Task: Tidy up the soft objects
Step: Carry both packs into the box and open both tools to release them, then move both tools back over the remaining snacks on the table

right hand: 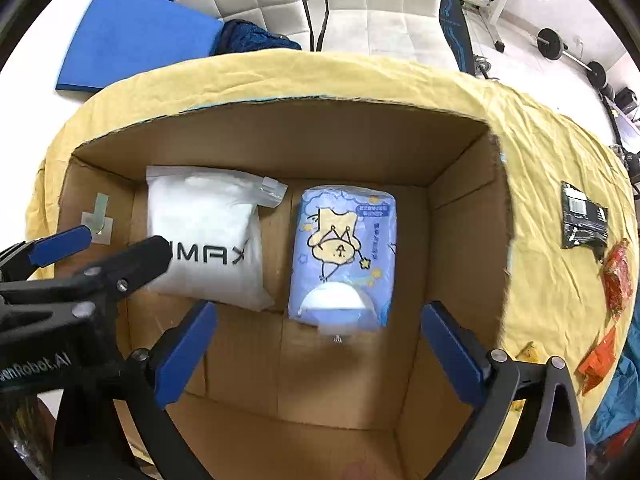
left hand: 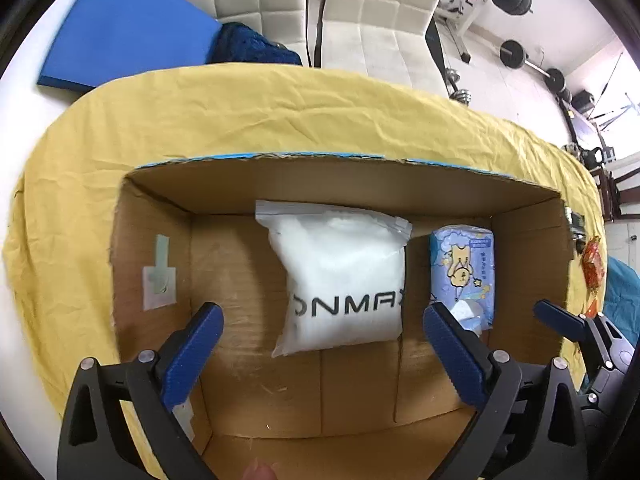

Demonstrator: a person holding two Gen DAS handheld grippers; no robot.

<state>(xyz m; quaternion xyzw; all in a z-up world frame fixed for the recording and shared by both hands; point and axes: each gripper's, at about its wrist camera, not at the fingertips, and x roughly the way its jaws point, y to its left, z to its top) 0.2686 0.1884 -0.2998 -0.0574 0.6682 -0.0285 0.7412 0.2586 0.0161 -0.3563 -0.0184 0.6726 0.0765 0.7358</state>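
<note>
Open cardboard box sits on bench covered with yellow cloth, box toward the near edge. Inside on the box floor: white stuffing bag with black lettering, lying flat near the far wall, about mid-box; just beside it on the right, blue tissue pack with a cartoon print, also flat, close to the right wall. The two look side by side, narrow gap of cardboard between them in the right wrist view. Left hand-held gripper hovers over the box above the white bag, blue fingers spread wide, nothing between them. Right hand-held gripper over the tissue pack's near end, jaws also wide apart, empty. Taped paper label on the box's left inner wall. On the cloth toward the right edge of the bench: black packet and orange-red snack wrappers. Beyond the far edge: blue mat, white chairs.
</note>
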